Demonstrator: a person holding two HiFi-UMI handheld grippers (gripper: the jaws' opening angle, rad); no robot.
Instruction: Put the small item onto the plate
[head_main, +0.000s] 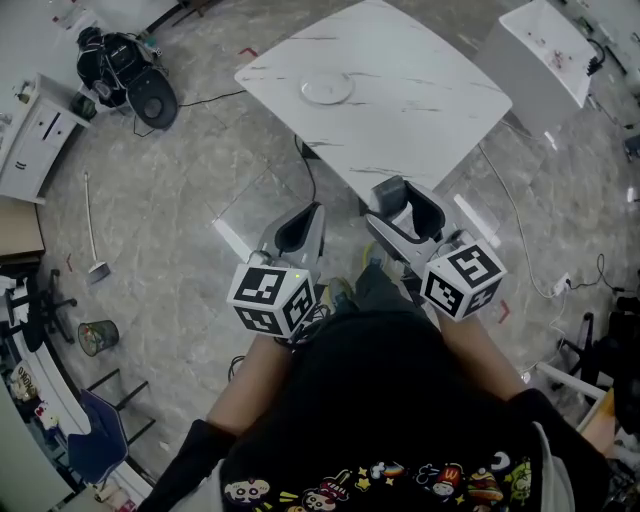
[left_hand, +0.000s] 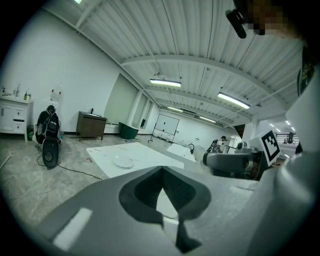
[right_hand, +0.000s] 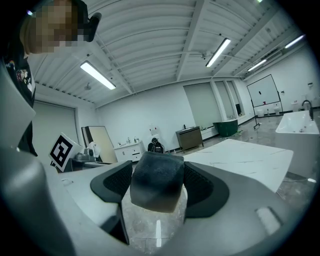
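Observation:
A white plate (head_main: 327, 88) lies on the white marble table (head_main: 420, 90), ahead of me across a stretch of floor. My right gripper (head_main: 400, 205) is shut on the small item, a dark grey block (right_hand: 156, 182) wedged between its black pads (right_hand: 202, 187). My left gripper (head_main: 297, 230) is held beside it, shut with nothing in it; its tips meet in the left gripper view (left_hand: 161, 170). In that view the plate (left_hand: 123, 161) shows on the table (left_hand: 145, 154) beyond the jaws. Both grippers hang close to my body, short of the table's near corner.
A second white table (head_main: 545, 50) stands at the upper right. A black bag and a round black device (head_main: 130, 75) sit at the upper left by a white cabinet (head_main: 30, 135). A broom (head_main: 92, 235), a bin (head_main: 97, 337) and cables (head_main: 520, 230) are on the floor.

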